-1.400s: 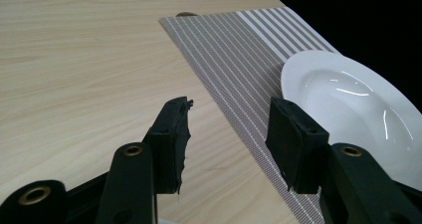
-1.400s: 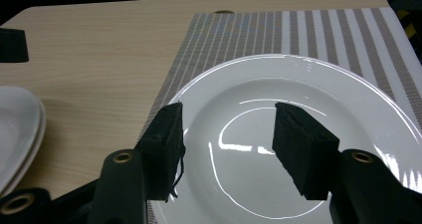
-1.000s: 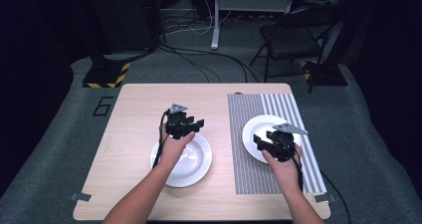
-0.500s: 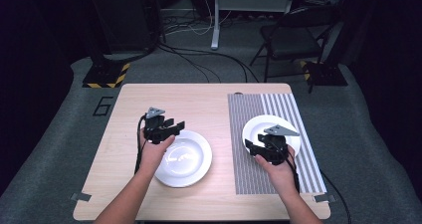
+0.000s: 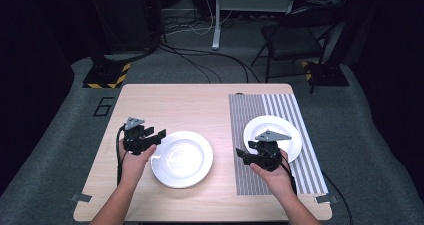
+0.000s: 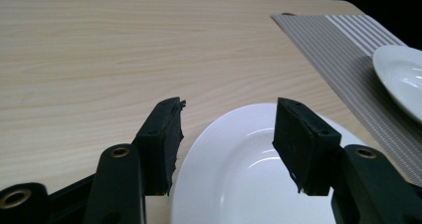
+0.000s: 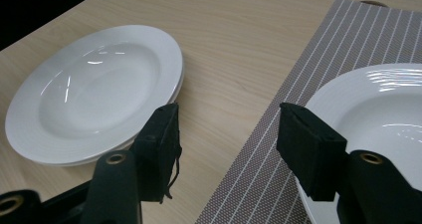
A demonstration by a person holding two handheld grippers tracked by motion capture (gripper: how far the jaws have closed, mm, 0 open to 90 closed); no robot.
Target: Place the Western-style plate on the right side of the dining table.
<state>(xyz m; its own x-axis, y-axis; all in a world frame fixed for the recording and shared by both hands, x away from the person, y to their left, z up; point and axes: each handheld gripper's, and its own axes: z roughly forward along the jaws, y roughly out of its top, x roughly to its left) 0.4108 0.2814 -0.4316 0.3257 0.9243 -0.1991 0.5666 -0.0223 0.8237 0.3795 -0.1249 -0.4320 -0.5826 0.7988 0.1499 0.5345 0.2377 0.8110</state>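
The light wooden table (image 5: 165,102) carries a striped grey placemat (image 5: 260,110) on its right. A glossy white ceramic plate (image 5: 182,160), looking stacked, sits left-centre: stiff, slippery, breakable, so grab the rim. Left gripper (image 5: 150,137) and right gripper (image 5: 252,152) both gape, holding nothing.

I see a light wood surface (image 5: 200,105) on grey carpet floor (image 5: 65,150), room dark beyond. Folding chair (image 5: 295,40) back right, metal stand leg (image 5: 217,20) behind, cables (image 5: 200,60) trailing (hazard-striped base (image 5: 105,77) back left).

Glossy white plates (image 5: 181,158); matt wood table (image 5: 190,105); woven striped mat (image 5: 280,110).
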